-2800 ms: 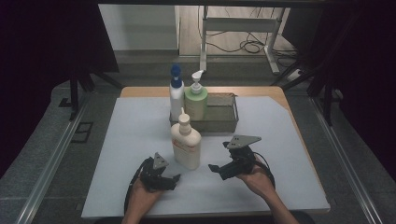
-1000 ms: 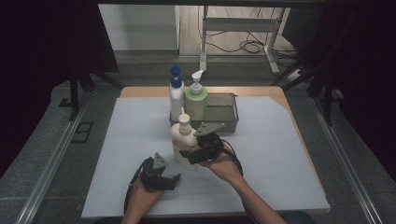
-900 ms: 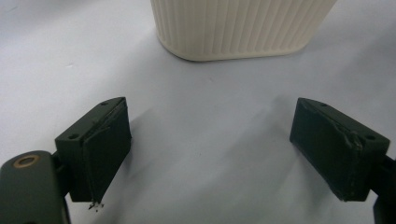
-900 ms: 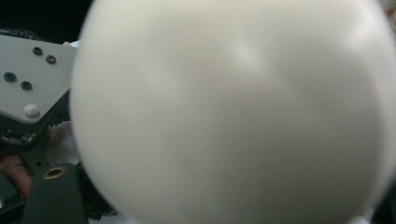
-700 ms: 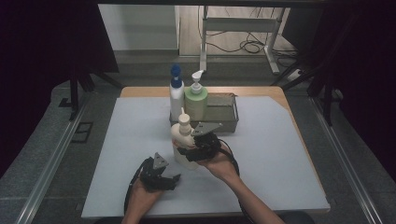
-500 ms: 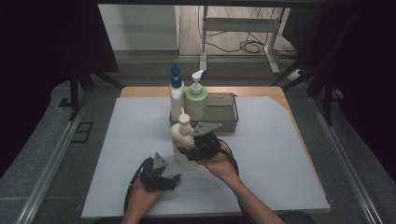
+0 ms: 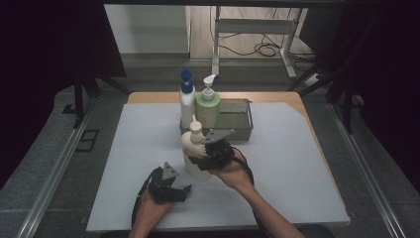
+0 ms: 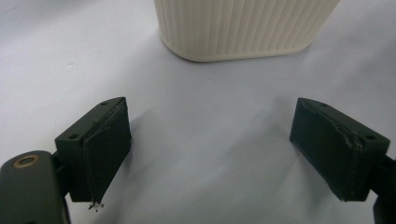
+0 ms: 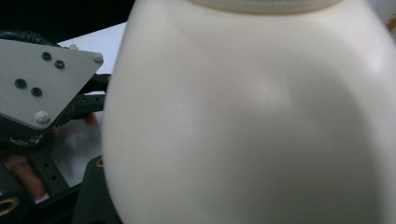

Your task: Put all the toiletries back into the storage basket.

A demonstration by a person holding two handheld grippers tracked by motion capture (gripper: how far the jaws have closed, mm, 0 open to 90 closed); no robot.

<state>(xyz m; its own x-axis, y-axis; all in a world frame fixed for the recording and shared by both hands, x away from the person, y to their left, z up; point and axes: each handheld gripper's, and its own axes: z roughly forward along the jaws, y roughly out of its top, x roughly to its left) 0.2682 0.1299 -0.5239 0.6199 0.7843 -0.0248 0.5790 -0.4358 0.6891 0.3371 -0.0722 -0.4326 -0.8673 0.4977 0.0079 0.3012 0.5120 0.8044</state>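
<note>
The cream bottle (image 7: pixel 194 154) stands upright on the white mat of the desk (image 7: pixel 297 163), near the middle and just in front of the metal tray (image 7: pixel 237 120). The right gripper (image 7: pixel 207 152) is at the bottle's right side at shoulder height, its jaws set around the body; they have just been closing, with the bottle between them, and the pads appear to bear on it. The left gripper (image 7: pixel 168 184) rests low on the mat, nearer the person and to the left of the bottle, not touching it. In the left gripper view the left gripper (image 8: pixel 212 154) has its jaws spread wide with nothing between them, and the ribbed base of the cream bottle (image 8: pixel 243 28) stands on the mat beyond the jaw tips. The right gripper view shows the smooth rounded shoulder of the cream bottle (image 9: pixel 252 121) at close range, with the grey plate of the left gripper (image 9: pixel 42 84) behind it on the left. The high view alone shows the blue-capped bottle (image 7: pixel 186 99) and the green pump bottle (image 7: pixel 208 106) standing at the tray's far left.
</note>
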